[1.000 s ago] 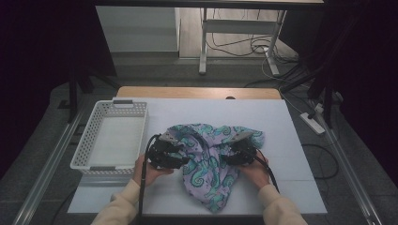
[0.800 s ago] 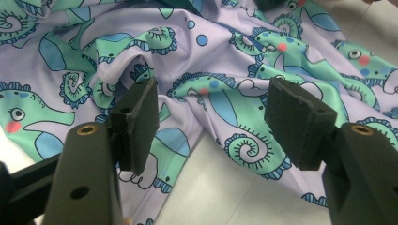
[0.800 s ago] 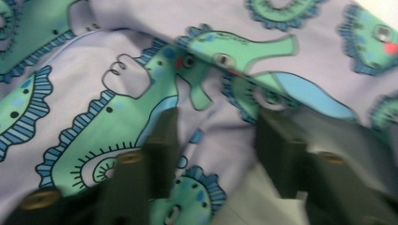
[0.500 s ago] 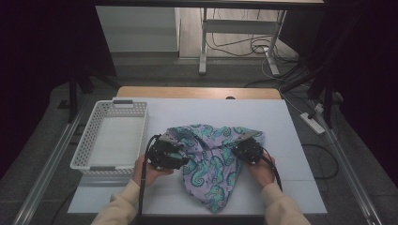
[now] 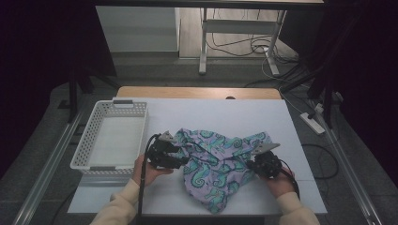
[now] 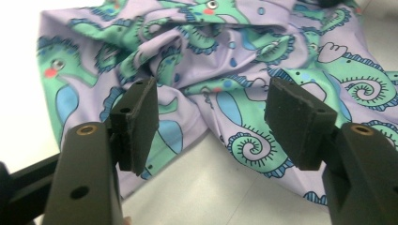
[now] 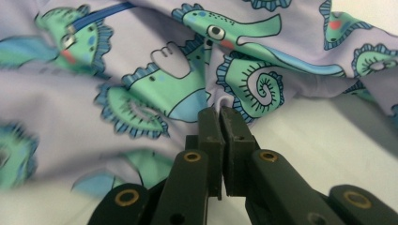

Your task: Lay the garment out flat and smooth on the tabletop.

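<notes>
Both forearms wear pale cream sleeves (image 5: 123, 206) that reach the wrists. The left gripper (image 6: 213, 122) is black, with two flat, rectangular matte pads (image 6: 141, 122) on chunky arms, each arm showing a brass-ringed screw hole (image 6: 87, 130). A black cable (image 5: 141, 187) trails along the left sleeve. The right gripper (image 7: 220, 115) has the same black build with brass-ringed holes, and a grey three-cornered plate (image 5: 266, 148) sits on top.
</notes>
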`<state>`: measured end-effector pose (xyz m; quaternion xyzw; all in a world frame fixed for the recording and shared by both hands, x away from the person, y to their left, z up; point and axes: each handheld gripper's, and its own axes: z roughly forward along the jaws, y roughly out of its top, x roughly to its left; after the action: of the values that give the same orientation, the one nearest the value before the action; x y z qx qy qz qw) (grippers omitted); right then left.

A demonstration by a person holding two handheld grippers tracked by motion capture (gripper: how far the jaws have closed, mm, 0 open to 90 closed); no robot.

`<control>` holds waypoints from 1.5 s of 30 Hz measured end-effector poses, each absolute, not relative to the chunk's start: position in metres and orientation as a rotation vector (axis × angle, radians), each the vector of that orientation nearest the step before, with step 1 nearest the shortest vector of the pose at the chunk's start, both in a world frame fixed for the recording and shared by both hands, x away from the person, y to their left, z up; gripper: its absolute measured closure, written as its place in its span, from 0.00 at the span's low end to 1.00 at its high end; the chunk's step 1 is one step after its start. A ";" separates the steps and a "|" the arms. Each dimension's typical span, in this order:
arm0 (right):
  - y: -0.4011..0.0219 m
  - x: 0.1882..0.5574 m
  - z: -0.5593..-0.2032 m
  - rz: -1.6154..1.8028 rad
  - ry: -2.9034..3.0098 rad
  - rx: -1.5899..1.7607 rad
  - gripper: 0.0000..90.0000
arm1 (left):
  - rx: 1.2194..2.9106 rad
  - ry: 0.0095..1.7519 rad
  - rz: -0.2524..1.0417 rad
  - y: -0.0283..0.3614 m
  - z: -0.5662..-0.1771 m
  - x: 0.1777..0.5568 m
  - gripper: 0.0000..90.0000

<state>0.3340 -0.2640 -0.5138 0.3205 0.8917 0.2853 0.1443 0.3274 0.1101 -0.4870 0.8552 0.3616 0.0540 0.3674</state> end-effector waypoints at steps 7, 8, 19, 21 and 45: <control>-0.277 0.318 -0.512 0.864 2.534 0.935 0.87 | 2.205 0.923 0.138 0.107 -0.488 0.329 0.40; -0.277 0.318 -0.511 0.867 2.509 0.927 0.78 | 2.203 0.921 0.138 0.107 -0.488 0.329 0.40; -0.233 0.320 -0.491 1.025 2.471 0.720 0.48 | 2.209 0.920 0.137 0.105 -0.489 0.329 0.40; -0.223 0.322 -0.492 1.002 2.490 0.677 0.47 | 2.211 0.920 0.137 0.105 -0.490 0.329 0.40; -0.204 0.356 -0.504 0.919 2.525 0.654 0.94 | 2.223 0.915 0.139 0.103 -0.492 0.328 0.39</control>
<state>0.3565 -0.2045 -0.5038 0.2325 0.8969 0.3265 0.1867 0.3277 0.1027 -0.4918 0.8617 0.3548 0.0537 0.3587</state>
